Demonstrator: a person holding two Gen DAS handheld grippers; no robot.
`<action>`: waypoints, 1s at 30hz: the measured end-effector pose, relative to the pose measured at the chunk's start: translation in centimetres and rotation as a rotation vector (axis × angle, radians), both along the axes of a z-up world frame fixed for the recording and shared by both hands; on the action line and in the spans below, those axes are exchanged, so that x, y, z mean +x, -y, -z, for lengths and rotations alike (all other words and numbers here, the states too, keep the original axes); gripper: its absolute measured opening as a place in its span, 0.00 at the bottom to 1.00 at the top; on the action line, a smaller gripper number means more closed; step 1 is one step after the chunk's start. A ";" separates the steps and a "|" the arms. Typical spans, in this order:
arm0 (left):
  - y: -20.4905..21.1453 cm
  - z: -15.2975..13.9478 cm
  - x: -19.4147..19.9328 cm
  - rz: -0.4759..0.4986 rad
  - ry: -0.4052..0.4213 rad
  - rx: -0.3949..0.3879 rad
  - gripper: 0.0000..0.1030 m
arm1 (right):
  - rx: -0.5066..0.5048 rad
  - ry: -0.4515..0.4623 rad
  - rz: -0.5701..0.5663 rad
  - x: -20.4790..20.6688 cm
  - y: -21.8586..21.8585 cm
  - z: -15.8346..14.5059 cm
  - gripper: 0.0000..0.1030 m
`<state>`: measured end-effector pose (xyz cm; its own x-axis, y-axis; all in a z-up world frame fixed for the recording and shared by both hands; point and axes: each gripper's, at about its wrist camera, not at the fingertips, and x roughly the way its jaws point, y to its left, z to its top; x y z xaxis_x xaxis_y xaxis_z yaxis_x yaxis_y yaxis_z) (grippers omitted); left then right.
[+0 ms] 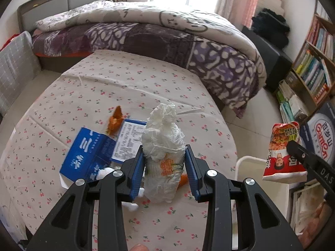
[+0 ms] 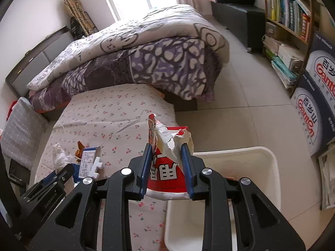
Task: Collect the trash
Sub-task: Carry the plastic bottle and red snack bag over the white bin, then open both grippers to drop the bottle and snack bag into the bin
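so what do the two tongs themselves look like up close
Both look alike: the left tongs and right tongs have matte black, angular linkage arms with cut-out slots, silver round pivot bolts at the joints, and flat blue ribbed pads on the fingers. White lettering is printed on the body of each. No cables or sleeves show.
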<state>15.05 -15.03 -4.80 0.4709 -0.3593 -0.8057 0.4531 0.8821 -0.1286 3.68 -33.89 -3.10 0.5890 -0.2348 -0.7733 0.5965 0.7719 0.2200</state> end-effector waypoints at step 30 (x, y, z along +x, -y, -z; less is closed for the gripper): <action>9.9 2.3 -9.7 0.279 -0.027 0.003 0.37 | 0.026 -0.106 0.289 -8.7 8.4 1.5 0.63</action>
